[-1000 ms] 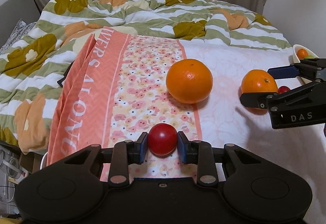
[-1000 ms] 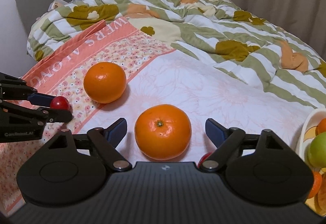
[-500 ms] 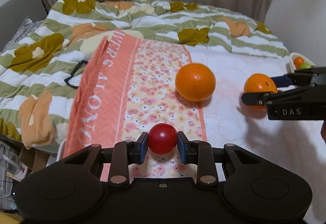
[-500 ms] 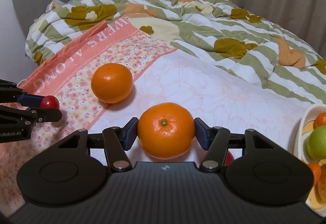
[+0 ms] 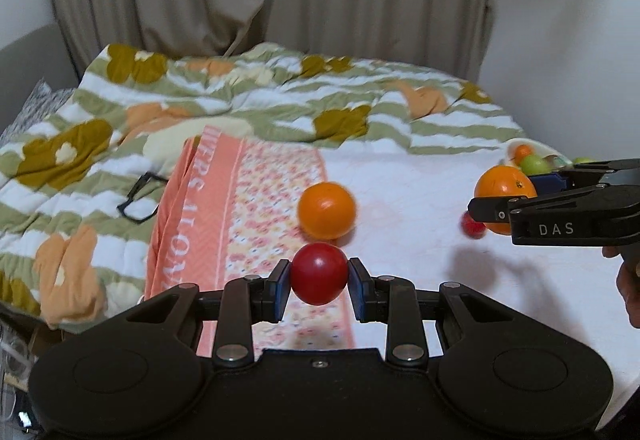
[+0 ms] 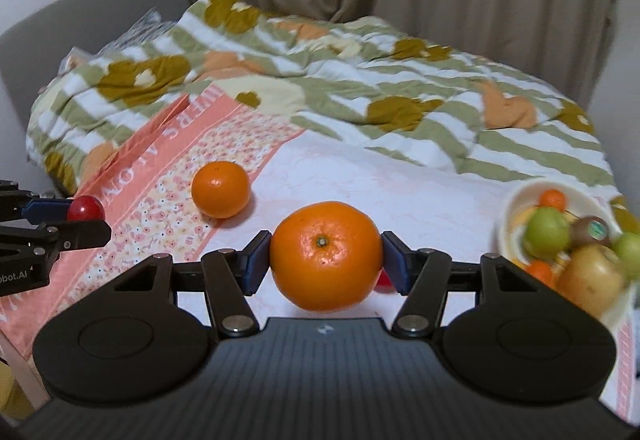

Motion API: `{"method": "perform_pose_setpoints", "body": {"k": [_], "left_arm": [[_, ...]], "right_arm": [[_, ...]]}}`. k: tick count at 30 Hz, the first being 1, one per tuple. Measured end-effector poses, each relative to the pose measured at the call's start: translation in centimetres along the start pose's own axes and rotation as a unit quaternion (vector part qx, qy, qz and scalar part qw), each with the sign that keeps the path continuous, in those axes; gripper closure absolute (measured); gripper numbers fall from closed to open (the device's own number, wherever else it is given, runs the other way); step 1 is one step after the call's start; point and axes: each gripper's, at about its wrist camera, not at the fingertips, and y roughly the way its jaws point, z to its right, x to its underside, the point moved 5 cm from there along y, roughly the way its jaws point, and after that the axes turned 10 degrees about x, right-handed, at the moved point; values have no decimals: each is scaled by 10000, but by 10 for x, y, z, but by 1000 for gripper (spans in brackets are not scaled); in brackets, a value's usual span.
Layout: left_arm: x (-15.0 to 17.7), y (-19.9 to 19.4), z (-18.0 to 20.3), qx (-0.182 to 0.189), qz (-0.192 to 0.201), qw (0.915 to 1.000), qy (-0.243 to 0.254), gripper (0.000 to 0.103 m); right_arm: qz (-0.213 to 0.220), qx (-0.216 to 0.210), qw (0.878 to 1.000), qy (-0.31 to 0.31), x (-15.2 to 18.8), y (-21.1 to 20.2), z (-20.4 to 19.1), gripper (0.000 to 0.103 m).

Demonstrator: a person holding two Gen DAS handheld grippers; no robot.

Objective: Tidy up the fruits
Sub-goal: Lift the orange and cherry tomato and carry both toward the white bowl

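Note:
My left gripper (image 5: 319, 290) is shut on a small red fruit (image 5: 319, 274) and holds it above the bed. My right gripper (image 6: 326, 260) is shut on a large orange (image 6: 326, 255), lifted off the sheet; it also shows in the left wrist view (image 5: 505, 191). A second orange (image 5: 327, 209) lies on the flowered cloth, also in the right wrist view (image 6: 220, 189). Another small red fruit (image 5: 473, 225) lies on the white sheet below the held orange. A white bowl (image 6: 516, 199) at the right holds several fruits.
A striped flowered quilt (image 5: 248, 95) covers the far half of the bed. Black glasses (image 5: 138, 195) lie on it at the left. An orange lettered cloth (image 5: 192, 207) lies on the left of the sheet. Curtains and a wall stand behind the bed.
The right gripper closed on the large orange and lifted it. Both grippers rose and pulled back from the bed, the left still holding the red fruit.

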Motion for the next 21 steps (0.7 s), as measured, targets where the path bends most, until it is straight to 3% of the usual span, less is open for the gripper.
{"method": "perform_pose_setpoints", "body": {"k": [10, 21], "left_arm": [[-16, -35, 44, 503, 440, 9969, 415, 69], [-36, -33, 115, 798, 603, 9927, 677, 69]], "right_arm": [[147, 614, 9956, 688, 22, -77, 39, 29], [131, 969, 9894, 1071, 51, -125, 115, 29]]}}
